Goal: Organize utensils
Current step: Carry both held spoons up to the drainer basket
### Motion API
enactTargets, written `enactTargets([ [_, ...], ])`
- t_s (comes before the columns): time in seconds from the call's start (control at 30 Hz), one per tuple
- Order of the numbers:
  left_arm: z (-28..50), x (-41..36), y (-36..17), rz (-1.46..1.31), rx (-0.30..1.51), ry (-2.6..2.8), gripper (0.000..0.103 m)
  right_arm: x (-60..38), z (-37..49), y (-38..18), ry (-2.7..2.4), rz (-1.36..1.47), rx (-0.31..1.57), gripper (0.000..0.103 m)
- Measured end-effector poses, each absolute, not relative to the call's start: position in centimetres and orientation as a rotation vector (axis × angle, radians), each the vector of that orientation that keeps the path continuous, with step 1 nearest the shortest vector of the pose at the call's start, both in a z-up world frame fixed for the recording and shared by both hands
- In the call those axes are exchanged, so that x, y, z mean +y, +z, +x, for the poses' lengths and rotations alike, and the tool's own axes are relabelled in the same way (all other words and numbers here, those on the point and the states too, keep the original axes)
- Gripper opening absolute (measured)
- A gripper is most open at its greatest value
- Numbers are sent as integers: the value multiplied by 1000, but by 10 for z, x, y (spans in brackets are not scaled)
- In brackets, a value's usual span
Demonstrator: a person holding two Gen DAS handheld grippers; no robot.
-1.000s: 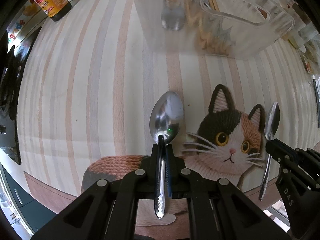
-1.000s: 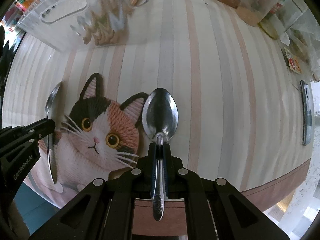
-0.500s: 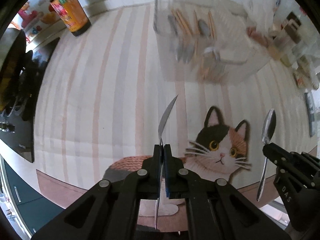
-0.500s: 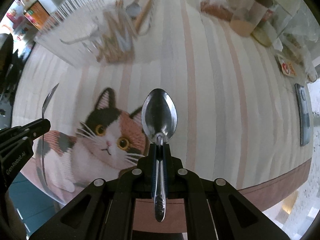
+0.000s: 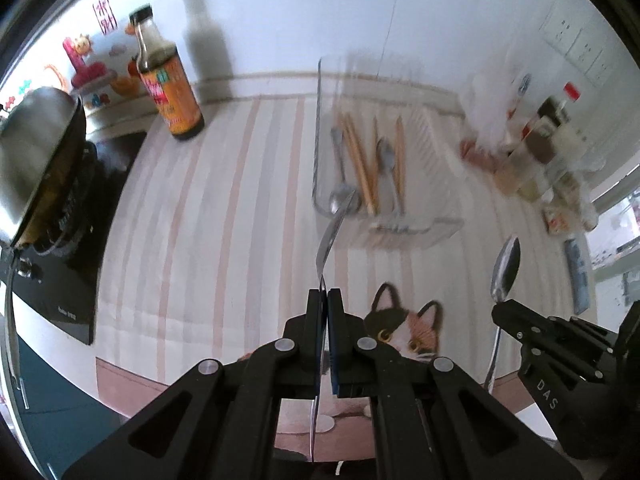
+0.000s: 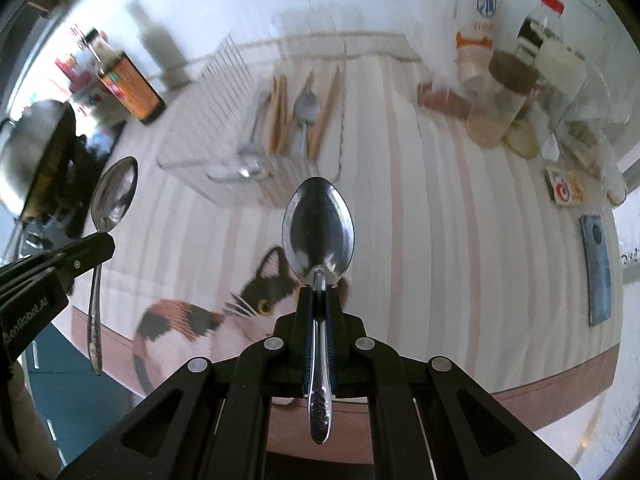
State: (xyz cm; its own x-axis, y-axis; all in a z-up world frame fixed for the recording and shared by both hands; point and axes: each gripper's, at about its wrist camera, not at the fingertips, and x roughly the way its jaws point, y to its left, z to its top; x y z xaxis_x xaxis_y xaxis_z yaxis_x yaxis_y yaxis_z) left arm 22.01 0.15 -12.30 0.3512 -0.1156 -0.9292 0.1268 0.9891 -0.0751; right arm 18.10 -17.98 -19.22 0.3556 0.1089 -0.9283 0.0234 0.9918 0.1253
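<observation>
sauce bottle (image 5: 168,80), pan (image 5: 36,148), cat mat (image 6: 248,300), jars (image 6: 508,80)

Place: home kitchen
Cooking: pot (image 5: 30,148) on a black stove (image 5: 68,248)
Counter: striped cloth (image 5: 224,216), sauce bottle (image 5: 168,80), jars (image 6: 504,92)
Utensils: clear bin (image 6: 256,148) of spoons and chopsticks
Wall: sockets (image 5: 576,44)

left wrist: high, forward | right wrist: same | shared: tray (image 5: 384,216) (image 6: 224,184)
</observation>
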Motion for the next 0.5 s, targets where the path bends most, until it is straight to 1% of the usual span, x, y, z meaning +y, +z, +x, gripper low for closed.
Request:
enactTargets([
  [0.27,244,-7,-74,-38,1126,-204,1,-198,206,-141,79,195,1108,6],
  [0.37,267,-15,-64,-64,1114,-220,1,-207,224,-123,74,222,1071,6],
  [0.5,307,-22,-63,-116,1137,-240,1,-212,257,-108,83,250,1048,6],
])
